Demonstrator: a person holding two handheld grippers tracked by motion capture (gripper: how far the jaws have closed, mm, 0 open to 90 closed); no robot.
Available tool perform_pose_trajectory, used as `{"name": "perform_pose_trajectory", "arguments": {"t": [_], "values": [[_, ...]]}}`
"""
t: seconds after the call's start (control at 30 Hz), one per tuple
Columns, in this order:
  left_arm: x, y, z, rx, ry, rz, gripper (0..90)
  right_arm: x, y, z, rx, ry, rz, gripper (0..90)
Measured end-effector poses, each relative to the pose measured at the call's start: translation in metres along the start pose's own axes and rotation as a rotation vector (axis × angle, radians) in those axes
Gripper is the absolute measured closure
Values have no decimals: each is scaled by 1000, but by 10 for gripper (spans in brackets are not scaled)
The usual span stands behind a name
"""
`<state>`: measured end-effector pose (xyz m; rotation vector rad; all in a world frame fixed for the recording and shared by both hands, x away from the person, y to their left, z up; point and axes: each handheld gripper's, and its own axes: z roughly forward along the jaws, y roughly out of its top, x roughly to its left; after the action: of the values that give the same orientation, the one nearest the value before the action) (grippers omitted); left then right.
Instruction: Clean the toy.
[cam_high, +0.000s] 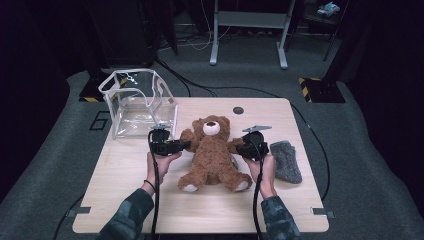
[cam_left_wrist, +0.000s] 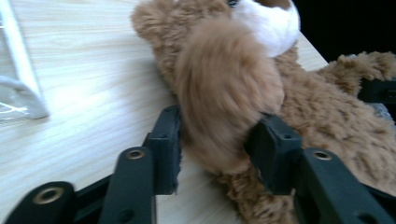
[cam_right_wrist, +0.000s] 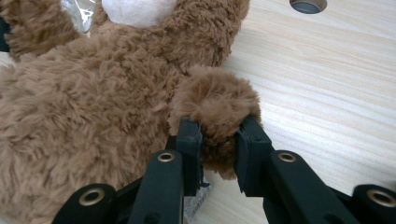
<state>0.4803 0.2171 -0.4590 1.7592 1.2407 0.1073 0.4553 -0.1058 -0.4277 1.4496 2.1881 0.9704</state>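
A brown teddy bear (cam_high: 212, 155) lies on its back in the middle of the wooden table (cam_high: 125, 205), head toward the far side. My left gripper (cam_high: 186, 145) comes in from the left, and in the left gripper view its jaws (cam_left_wrist: 217, 135) squeeze the bear's fluffy arm (cam_left_wrist: 224, 88). My right gripper (cam_high: 240, 148) reaches in from the right. In the right gripper view it (cam_right_wrist: 219, 135) is shut on the bear's other paw (cam_right_wrist: 217, 100), beside the furry body (cam_right_wrist: 84, 107). Both arms of the bear are spread out sideways.
A clear plastic box (cam_high: 137, 102) with white edging stands open at the table's back left, its corner (cam_left_wrist: 18, 88) near my left gripper. A grey knitted cloth (cam_high: 287, 160) lies right of the bear. A round cable hole (cam_high: 238, 110) sits behind the bear's head.
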Motion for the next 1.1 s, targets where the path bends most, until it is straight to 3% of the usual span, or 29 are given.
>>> {"name": "perform_pose_trajectory", "arguments": {"t": [0.2, 0.4, 0.63, 0.97, 1.1], "values": [[0, 0, -3, -4, 26, -8, 459, -4, -2, 0, 3, -3, 17, 729], [-3, 1, -3, -12, 31, 0, 437, -7, -2, 2, 3, -4, 19, 720], [-15, 5, -13, -39, 61, 57, 358, -4, -3, -1, -2, 7, 16, 719], [-32, 15, -24, -78, 50, 98, 304, -2, -4, -3, -8, 9, 17, 709], [-39, 17, -22, -76, 40, 112, 284, -1, -6, -8, -18, 10, 19, 657]]}}
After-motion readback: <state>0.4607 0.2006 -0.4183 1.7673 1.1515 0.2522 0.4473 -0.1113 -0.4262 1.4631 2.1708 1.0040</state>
